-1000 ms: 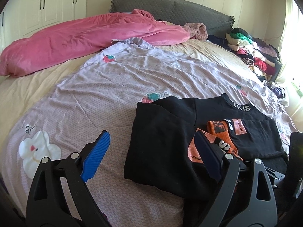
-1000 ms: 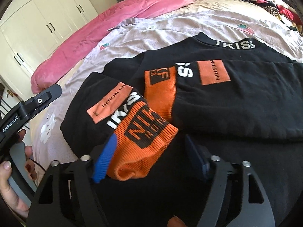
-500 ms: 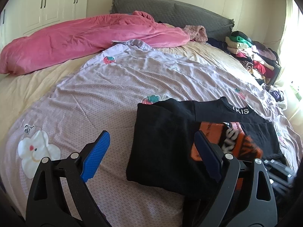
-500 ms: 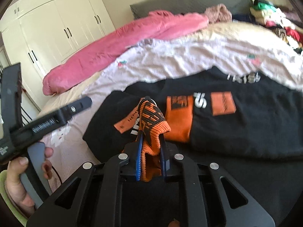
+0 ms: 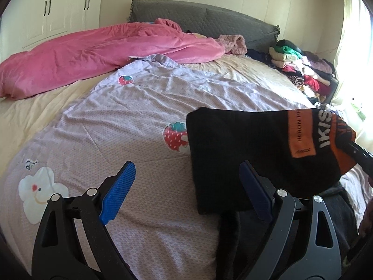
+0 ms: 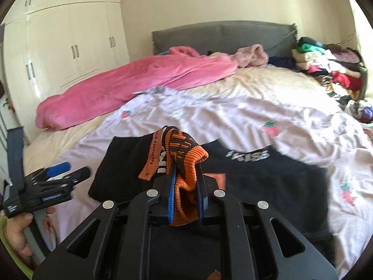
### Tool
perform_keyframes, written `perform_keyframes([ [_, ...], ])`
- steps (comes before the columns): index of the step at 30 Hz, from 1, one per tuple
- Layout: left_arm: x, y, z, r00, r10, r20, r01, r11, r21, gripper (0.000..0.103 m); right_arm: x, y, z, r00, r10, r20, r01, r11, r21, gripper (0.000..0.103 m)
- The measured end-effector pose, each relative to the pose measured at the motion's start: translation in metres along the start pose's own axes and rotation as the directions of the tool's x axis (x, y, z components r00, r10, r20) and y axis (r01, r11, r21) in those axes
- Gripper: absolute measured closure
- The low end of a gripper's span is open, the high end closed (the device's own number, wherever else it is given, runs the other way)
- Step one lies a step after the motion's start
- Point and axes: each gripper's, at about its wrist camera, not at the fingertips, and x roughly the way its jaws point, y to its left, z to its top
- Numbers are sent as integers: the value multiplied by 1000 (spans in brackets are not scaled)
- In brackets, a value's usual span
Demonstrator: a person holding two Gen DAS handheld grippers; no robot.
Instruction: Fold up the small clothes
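A black sweatshirt (image 6: 268,182) with orange patches and white lettering lies on the lilac quilt (image 6: 209,116). My right gripper (image 6: 186,179) is shut on its orange ribbed cuff (image 6: 184,154) and holds that sleeve lifted above the body of the garment. In the left wrist view the raised black sleeve (image 5: 244,154) hangs in the air at right, its orange cuff end (image 5: 326,135) toward the far right. My left gripper (image 5: 186,186) stands open low over the quilt, with only the sleeve's lower edge near its right finger. In the right wrist view the left gripper (image 6: 56,175) is at the left edge.
A pink duvet (image 5: 105,51) lies across the far left of the bed. A grey headboard (image 5: 209,21) stands behind it, and a pile of clothes (image 5: 303,70) fills the far right corner. White wardrobes (image 6: 65,37) line the left wall. A hand (image 6: 16,233) holds the left gripper.
My right gripper closed on the orange cuff and rose, pulling the sleeve up off the sweatshirt. The left gripper stayed open and nearly still.
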Motion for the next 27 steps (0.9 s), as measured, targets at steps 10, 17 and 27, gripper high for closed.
perform_keyframes([
  [10,2,-6,-2,1000,-20,-4,20,1000,17,20,-8,-44,-3,991,-135,17,135,991,-13,90],
  [17,5,-5,-2,1000,-22,-8,22,1000,7,20,-8,-68,-6,977,-212,14,212,977,-20,90],
  [27,9,-18,-4,1000,-22,-14,23,999,46,20,3,-98,-19,965,-261,-27,261,965,13,90],
])
